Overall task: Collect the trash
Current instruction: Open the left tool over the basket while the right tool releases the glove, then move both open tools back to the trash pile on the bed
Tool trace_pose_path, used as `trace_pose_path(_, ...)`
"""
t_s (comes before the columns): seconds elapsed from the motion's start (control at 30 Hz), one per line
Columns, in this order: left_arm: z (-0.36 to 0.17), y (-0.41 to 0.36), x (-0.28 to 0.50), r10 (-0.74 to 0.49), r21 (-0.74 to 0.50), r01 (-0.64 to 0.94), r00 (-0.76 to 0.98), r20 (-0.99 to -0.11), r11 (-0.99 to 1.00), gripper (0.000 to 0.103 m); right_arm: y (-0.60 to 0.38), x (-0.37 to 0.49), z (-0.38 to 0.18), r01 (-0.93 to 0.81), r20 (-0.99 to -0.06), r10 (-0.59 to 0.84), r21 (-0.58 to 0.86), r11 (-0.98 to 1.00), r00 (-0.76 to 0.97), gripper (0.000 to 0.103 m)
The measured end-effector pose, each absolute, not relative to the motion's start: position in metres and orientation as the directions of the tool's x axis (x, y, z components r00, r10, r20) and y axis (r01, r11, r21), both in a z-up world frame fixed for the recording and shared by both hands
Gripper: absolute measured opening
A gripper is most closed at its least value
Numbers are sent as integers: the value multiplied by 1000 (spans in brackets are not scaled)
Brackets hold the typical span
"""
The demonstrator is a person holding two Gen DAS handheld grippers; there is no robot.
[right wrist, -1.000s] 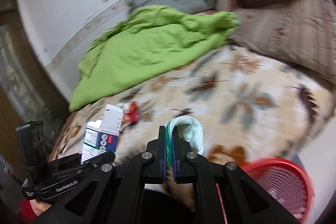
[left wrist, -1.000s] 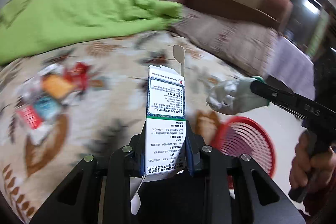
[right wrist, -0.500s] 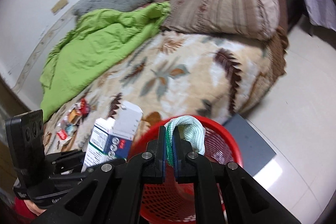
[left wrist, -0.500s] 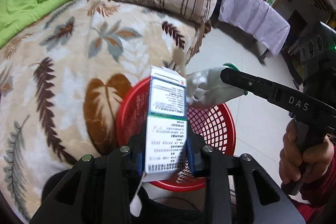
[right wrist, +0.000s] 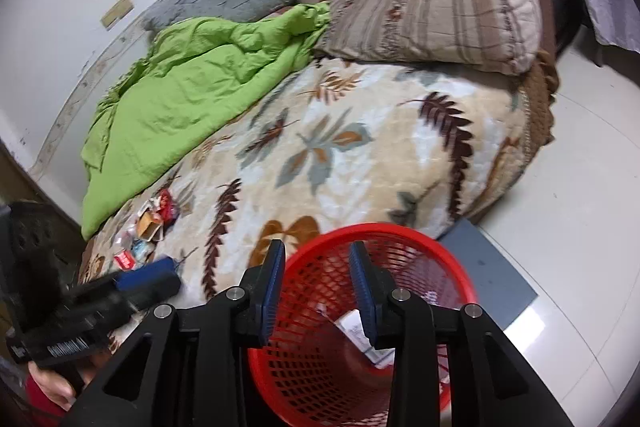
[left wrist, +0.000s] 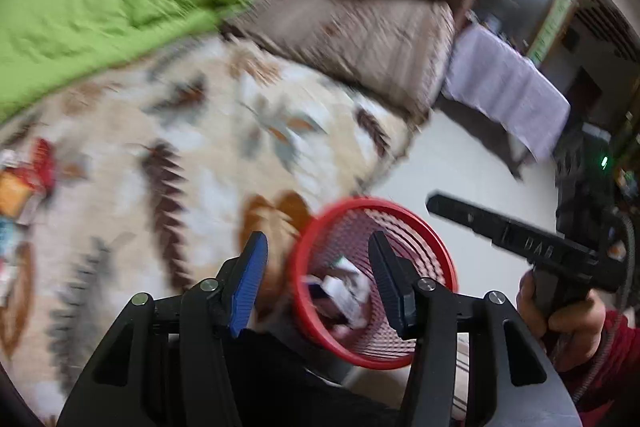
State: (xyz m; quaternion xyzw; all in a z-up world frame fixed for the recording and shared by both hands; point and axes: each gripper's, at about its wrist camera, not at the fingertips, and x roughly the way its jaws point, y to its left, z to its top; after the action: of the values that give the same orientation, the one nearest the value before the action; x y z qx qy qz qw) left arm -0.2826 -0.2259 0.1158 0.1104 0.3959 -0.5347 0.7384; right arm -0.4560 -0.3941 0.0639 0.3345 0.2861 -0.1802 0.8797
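- Bedroom scene: a bed (right wrist: 360, 155) covered in a cream leaf-print blanket, a rumpled green quilt (right wrist: 192, 95) up toward the wall side, striped pillows at the head, pale tiled floor alongside.
- Right gripper (right wrist: 318, 283) has its jaws spread wide with nothing between them, hanging right over the red mesh basket (right wrist: 452, 267), which sits on the floor against the bed's near edge.
- Left gripper (left wrist: 316, 275) is just as wide open and empty, and it's also over the basket, a bit more to the bed side.
- Inside the basket there's white stuff: what looks like a small carton and some crumpled material (left wrist: 344, 287). Too blurry to say more.
- The rest of the trash is a small pile of wrappers (right wrist: 148, 231) lying on the blanket near the bed's far-left corner, by the low end of the green quilt. That's well away from both grippers, closer to the left one.
- My guess on handling: it's all light, thin, crinkly packet stuff, maybe a flattened card box in there. Nothing fragile, but it's slippery and floppy, and the plush blanket gives underneath.
- I'd pinch a raised edge or a folded corner of one wrapper rather than press flat on it, or you'll grab blanket too.
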Motion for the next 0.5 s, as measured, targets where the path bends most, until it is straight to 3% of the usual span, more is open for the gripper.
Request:
trace_pose_path(0.1,139,-189,-262,-716,-258,833,214,-665,489,56,-383,-439,67,466,-613,-90,488,738,785,37)
trace_pose_path(0.3,229,-81,-233,-821,-506,701,204,-532,502,56,-361,-408,75,403,-608,-37,477,781,793,37)
trace_pose_path(0.4,286,-31,-239,-877,-594,678,167,-451,434,69,-353,-397,74,386,-611,-15,480,788,792,37)
trace_pose_path(0.5,341,4,-256,-882,-595,669,217,-418,446,70,-347,-388,71,380,-622,-3,475,794,783,37)
